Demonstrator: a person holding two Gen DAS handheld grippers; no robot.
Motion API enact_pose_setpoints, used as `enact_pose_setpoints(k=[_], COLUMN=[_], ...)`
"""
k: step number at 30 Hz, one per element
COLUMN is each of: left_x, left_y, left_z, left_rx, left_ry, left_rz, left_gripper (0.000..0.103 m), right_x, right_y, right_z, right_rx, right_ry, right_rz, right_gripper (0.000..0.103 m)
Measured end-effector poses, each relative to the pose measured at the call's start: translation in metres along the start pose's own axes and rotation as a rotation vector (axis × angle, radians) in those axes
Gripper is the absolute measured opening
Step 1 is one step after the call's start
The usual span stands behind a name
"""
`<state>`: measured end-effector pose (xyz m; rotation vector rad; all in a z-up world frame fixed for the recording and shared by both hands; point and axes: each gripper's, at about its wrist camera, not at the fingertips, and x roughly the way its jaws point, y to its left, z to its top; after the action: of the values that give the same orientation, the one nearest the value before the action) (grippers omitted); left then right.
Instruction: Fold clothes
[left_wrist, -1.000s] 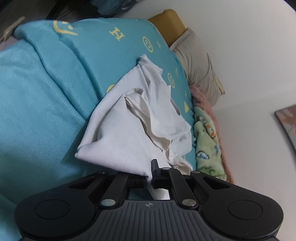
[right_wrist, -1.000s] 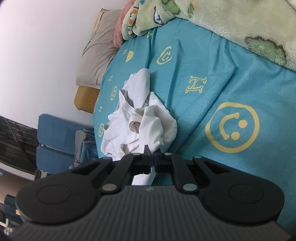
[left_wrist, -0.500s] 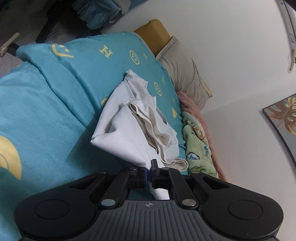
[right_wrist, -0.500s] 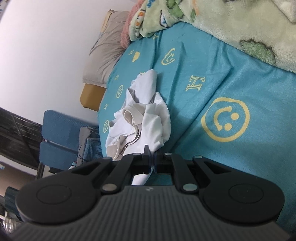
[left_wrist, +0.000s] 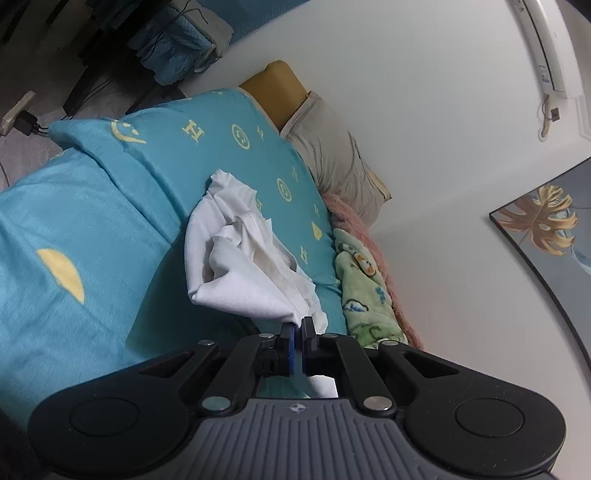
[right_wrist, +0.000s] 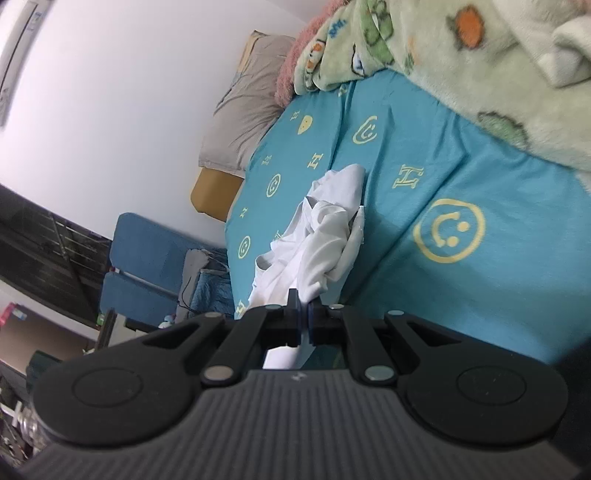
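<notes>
Here the white shirt is being held bunched above the blue bedsheet, pinched in both the left gripper and the right gripper, whose jaws are clamped tight on cloth, and is best being drawn apart evenly so it is spread flat

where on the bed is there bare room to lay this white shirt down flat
Bare blue bedsheet lies between the white shirt and the green blanket, around the big smiley. It is crowded toward the pillow and along that blanket edge.

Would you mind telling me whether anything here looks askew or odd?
Only the crumpled white cotton garment: it is bunched and twisted rather than spread flat on the turquoise patterned bedsheet, pinched by the left gripper and right gripper.
</notes>
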<state>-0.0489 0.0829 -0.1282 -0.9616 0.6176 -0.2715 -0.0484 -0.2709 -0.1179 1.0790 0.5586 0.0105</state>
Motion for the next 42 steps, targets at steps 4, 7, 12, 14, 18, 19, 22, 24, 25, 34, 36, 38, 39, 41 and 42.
enact_pose_setpoints(k=[4,7,12,14,18,19,22,24,25,34,36,38,39,41,42], left_x=[-0.03,-0.052,-0.086,-0.096,-0.105,-0.104,-0.103,-0.102,-0.1,-0.071,-0.057,-0.04,-0.031,-0.012,-0.002], left_y=[-0.019,-0.033,-0.042,-0.041,-0.04,-0.04,-0.037,-0.036,-0.035,-0.035,-0.04,-0.046,-0.049,-0.053,-0.054], left_z=[-0.009,-0.017,-0.032,-0.038,-0.049,-0.051,-0.056,-0.056,-0.055,-0.027,-0.012,0.003,0.011,0.025,0.031], left_rx=[0.012,0.032,0.042,0.038,0.054,0.055,0.041,0.027,0.022,-0.011,0.004,0.027,0.037,0.058,0.069], left_ry=[-0.008,-0.009,-0.009,-0.003,0.012,0.021,0.042,0.046,0.047,0.06,0.062,0.063,0.064,0.069,0.072], left_rz=[-0.008,0.002,0.007,0.012,0.05,0.064,0.086,0.097,0.1,0.13,0.134,0.136,0.139,0.148,0.154], left_gripper=[0.003,0.003,0.003,0.003,0.003,0.003,0.003,0.003,0.003,0.003,0.003,0.004,0.004,0.004,0.004], right_x=[-0.031,-0.055,-0.09,-0.102,-0.111,-0.111,-0.11,-0.109,-0.109,-0.085,-0.071,-0.055,-0.046,-0.026,-0.015], right_y=[0.009,0.02,0.029,0.03,0.025,0.023,0.015,0.01,0.009,0.018,0.025,0.031,0.033,0.039,0.042], right_z=[-0.009,-0.014,-0.029,-0.037,-0.045,-0.045,-0.042,-0.039,-0.038,-0.023,-0.012,-0.001,0.005,0.017,0.023], right_rx=[-0.022,-0.067,-0.122,-0.146,-0.158,-0.154,-0.129,-0.099,-0.094,-0.112,-0.125,-0.122,-0.121,-0.122,-0.121], right_ry=[-0.009,-0.021,-0.036,-0.039,-0.02,-0.014,0.011,0.027,0.031,0.033,0.038,0.031,0.032,0.036,0.04], right_rz=[-0.001,0.006,0.026,0.026,0.002,-0.005,-0.03,-0.036,-0.038,-0.056,-0.049,-0.052,-0.052,-0.06,-0.064], right_gripper=[0.007,0.007,0.007,0.007,0.007,0.007,0.007,0.007,0.007,0.007,0.007,0.007,0.007,0.007,0.007])
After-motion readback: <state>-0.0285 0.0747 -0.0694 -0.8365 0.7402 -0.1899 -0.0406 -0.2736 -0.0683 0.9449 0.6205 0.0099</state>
